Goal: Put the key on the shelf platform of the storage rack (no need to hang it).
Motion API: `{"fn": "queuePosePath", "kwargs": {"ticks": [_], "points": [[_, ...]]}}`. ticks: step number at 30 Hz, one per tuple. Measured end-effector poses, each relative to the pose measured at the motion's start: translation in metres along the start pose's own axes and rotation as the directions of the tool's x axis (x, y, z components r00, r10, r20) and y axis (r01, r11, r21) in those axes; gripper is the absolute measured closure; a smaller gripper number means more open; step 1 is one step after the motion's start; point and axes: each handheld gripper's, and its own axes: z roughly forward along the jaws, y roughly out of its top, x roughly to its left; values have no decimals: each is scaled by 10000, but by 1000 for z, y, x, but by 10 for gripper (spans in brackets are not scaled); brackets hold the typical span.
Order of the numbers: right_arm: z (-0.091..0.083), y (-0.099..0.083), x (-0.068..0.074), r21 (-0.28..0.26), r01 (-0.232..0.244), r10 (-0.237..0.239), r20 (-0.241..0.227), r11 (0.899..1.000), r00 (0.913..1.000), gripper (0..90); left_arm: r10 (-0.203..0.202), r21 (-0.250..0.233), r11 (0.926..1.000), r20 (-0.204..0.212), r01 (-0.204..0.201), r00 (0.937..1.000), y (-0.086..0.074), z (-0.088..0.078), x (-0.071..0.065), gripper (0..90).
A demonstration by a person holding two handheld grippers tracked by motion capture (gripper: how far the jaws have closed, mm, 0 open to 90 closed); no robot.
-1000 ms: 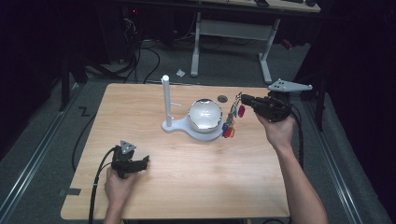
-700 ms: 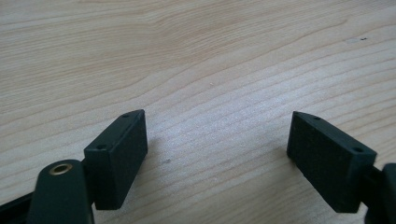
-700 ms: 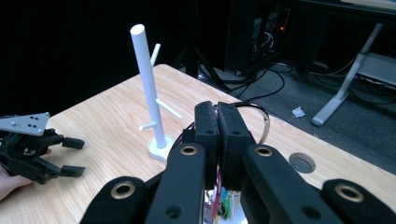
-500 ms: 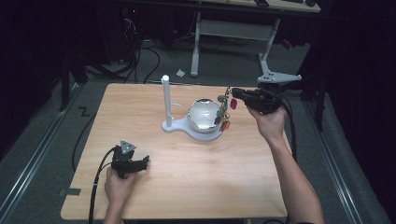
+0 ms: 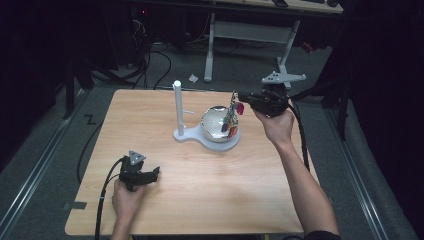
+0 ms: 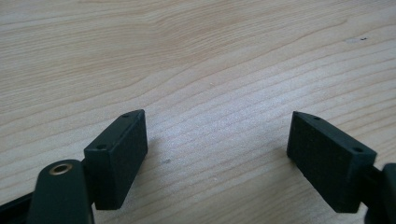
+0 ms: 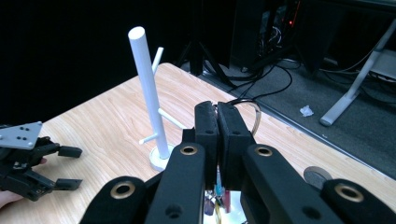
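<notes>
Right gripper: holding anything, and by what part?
Yes: the right gripper is shut on the key bunch, gripping its metal ring; the keys hang below.

Lots of bare table, one clump in the middle

The white post [image 5: 177, 107] and shiny bowl [image 5: 216, 125] stand mid-table, with keys [image 5: 232, 120] hanging over the bowl. The near half of the table [image 5: 220, 190] is open wood, except the left gripper [image 5: 141, 176] at the near left.

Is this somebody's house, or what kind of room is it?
Probably a lab or workshop, not a house: a light wooden table on grey carpet, tangled black cables on the floor behind it, and a grey metal desk frame.
</notes>
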Motion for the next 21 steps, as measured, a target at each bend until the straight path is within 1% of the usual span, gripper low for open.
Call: {"fn": "queuePosePath", "kwargs": {"ticks": [3,5,6,8,12,13,21], "points": [[5,-1,0,82,-46,46,43,10000,10000,888,-4,-2,10000,2,4,10000,0,0,0,206],[11,-2,-2,155,-92,91,98,9998,9999,888,-7,-8,10000,-3,7,10000,0,0,0,207],[11,-2,-2,155,-92,91,98,9998,9999,888,-7,-8,10000,-3,7,10000,0,0,0,207],[17,-3,-4,214,-206,203,134,9996,9997,888,-6,-3,10000,3,6,10000,0,0,0,207],[23,-4,-4,317,-182,175,214,9993,9996,888,-8,-9,10000,-1,8,10000,0,0,0,207],[27,-5,-5,365,-181,172,258,9992,9995,888,-7,-7,10000,2,7,10000,0,0,0,207],[40,-9,-8,542,-377,353,449,9978,9984,888,4,7,10000,1,-4,10000,0,0,0,207]]}}
